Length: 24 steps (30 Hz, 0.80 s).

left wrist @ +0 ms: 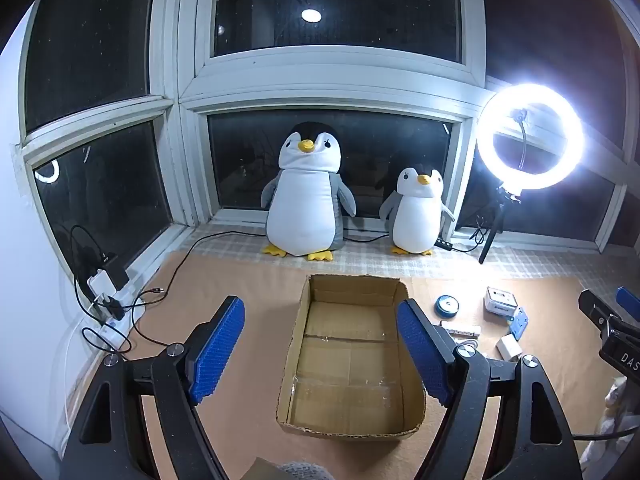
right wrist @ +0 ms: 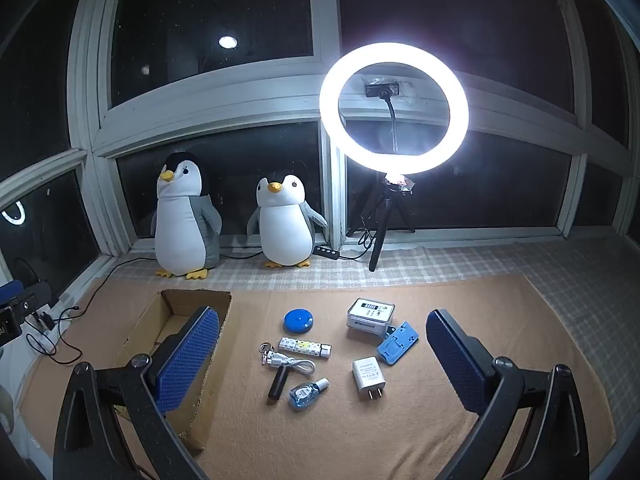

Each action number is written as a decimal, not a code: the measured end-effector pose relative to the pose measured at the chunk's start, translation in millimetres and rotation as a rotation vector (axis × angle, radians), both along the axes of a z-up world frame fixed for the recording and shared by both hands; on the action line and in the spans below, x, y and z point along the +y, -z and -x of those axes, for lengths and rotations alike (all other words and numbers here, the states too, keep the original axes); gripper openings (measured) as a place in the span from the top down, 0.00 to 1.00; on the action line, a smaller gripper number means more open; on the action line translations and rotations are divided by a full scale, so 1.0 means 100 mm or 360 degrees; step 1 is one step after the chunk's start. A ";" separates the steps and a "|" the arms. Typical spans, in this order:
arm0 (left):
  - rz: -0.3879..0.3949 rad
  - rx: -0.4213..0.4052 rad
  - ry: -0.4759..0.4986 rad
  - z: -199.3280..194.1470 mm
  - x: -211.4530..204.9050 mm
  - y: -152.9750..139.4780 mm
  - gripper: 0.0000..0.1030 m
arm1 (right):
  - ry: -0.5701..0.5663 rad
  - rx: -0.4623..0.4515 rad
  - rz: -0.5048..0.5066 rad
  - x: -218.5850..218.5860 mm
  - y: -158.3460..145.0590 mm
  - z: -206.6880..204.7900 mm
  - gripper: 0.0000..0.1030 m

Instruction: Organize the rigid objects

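Note:
An open cardboard box (left wrist: 412, 432) lies empty on the tan mat, straight ahead of my left gripper (left wrist: 320, 350), which stands open above it. My right gripper (right wrist: 324, 360) is open over a cluster of small items: a blue round disc (right wrist: 298, 321), a white boxed device (right wrist: 370, 315), a blue plastic clip holder (right wrist: 397, 343), a white plug charger (right wrist: 368, 377), a white patterned stick (right wrist: 305, 347), a short white cable with keyring (right wrist: 286, 361), a black cylinder (right wrist: 277, 385) and a small blue bottle (right wrist: 306, 394). Nothing is held. The box (right wrist: 176, 307) sits left of them.
Two plush penguins (left wrist: 304, 196) (left wrist: 418, 210) stand on the checked sill by the window. A lit ring light on a tripod (right wrist: 394, 110) stands at the back. A power strip with cables (left wrist: 108, 304) lies along the left wall.

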State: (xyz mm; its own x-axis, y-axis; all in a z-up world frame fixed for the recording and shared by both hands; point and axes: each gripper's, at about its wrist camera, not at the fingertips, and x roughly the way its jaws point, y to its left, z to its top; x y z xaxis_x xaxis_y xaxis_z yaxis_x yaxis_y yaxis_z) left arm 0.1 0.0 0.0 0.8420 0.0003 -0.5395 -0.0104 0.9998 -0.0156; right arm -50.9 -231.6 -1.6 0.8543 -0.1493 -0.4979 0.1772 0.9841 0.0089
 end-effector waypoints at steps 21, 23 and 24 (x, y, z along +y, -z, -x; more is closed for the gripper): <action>-0.0002 0.0004 -0.0004 -0.04 -0.02 0.03 0.21 | -0.0008 -0.0004 0.0017 0.05 -0.04 0.00 0.00; -0.0004 0.0004 -0.0007 -0.01 -0.02 0.02 0.21 | -0.0006 -0.0007 0.0015 0.02 -0.03 0.01 0.00; -0.0004 0.0004 -0.0008 0.00 -0.02 0.02 0.21 | -0.0005 -0.0007 0.0015 0.03 -0.03 0.01 0.00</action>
State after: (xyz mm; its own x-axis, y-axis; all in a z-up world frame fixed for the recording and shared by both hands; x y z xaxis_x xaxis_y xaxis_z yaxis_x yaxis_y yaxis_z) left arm 0.5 -2.3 -2.3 0.8407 0.0058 -0.5414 -0.0155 0.9998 -0.0133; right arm -51.9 -229.0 1.8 0.8570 -0.1513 -0.4926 0.1741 0.9847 0.0005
